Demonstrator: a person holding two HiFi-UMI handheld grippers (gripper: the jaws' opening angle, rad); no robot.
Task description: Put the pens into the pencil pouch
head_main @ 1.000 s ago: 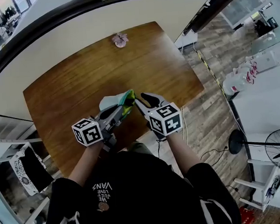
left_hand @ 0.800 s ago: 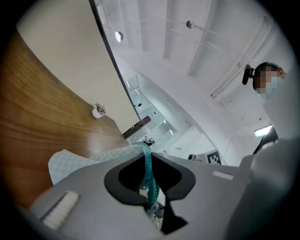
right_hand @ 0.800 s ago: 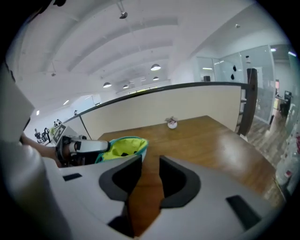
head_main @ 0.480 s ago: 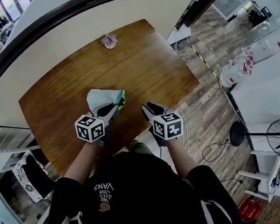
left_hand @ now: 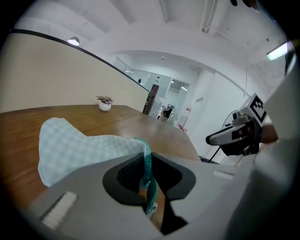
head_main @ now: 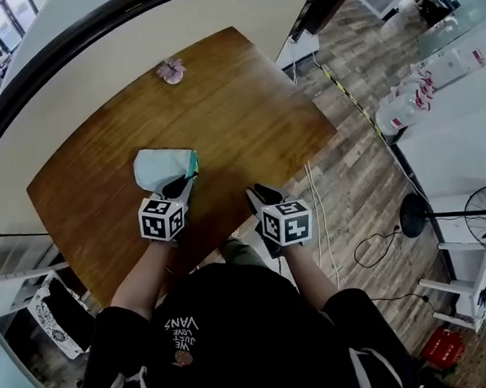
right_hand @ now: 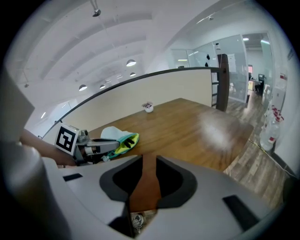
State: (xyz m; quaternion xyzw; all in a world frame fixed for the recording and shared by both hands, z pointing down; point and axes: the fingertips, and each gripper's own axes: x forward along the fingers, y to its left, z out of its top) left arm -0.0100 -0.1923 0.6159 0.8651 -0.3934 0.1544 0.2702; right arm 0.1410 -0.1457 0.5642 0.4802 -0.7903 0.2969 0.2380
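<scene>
The pencil pouch [head_main: 158, 166], pale mint check cloth with a teal zipper edge, lies on the wooden table [head_main: 244, 104] left of centre. My left gripper [head_main: 179, 186] is shut on its near teal edge; in the left gripper view the zipper strip [left_hand: 146, 159] runs between the pads and the pouch body [left_hand: 70, 150] spreads out to the left. The right gripper view shows the pouch [right_hand: 116, 137] with a yellow-green lining at its mouth. My right gripper [head_main: 260, 196] hovers near the table's front edge, apart from the pouch, its jaws slightly open around nothing [right_hand: 145, 164]. No pen is visible.
A small potted plant [head_main: 170, 70] stands at the far edge of the table, beside a cream wall [head_main: 90, 84]. Bare wood lies to the right of the pouch. Beyond the table's right edge the floor [head_main: 368, 178] drops away.
The pouch, held up between both grippers a second ago, has come down onto the table to the left with the left gripper. The right gripper has drawn away from it toward the front edge.
</scene>
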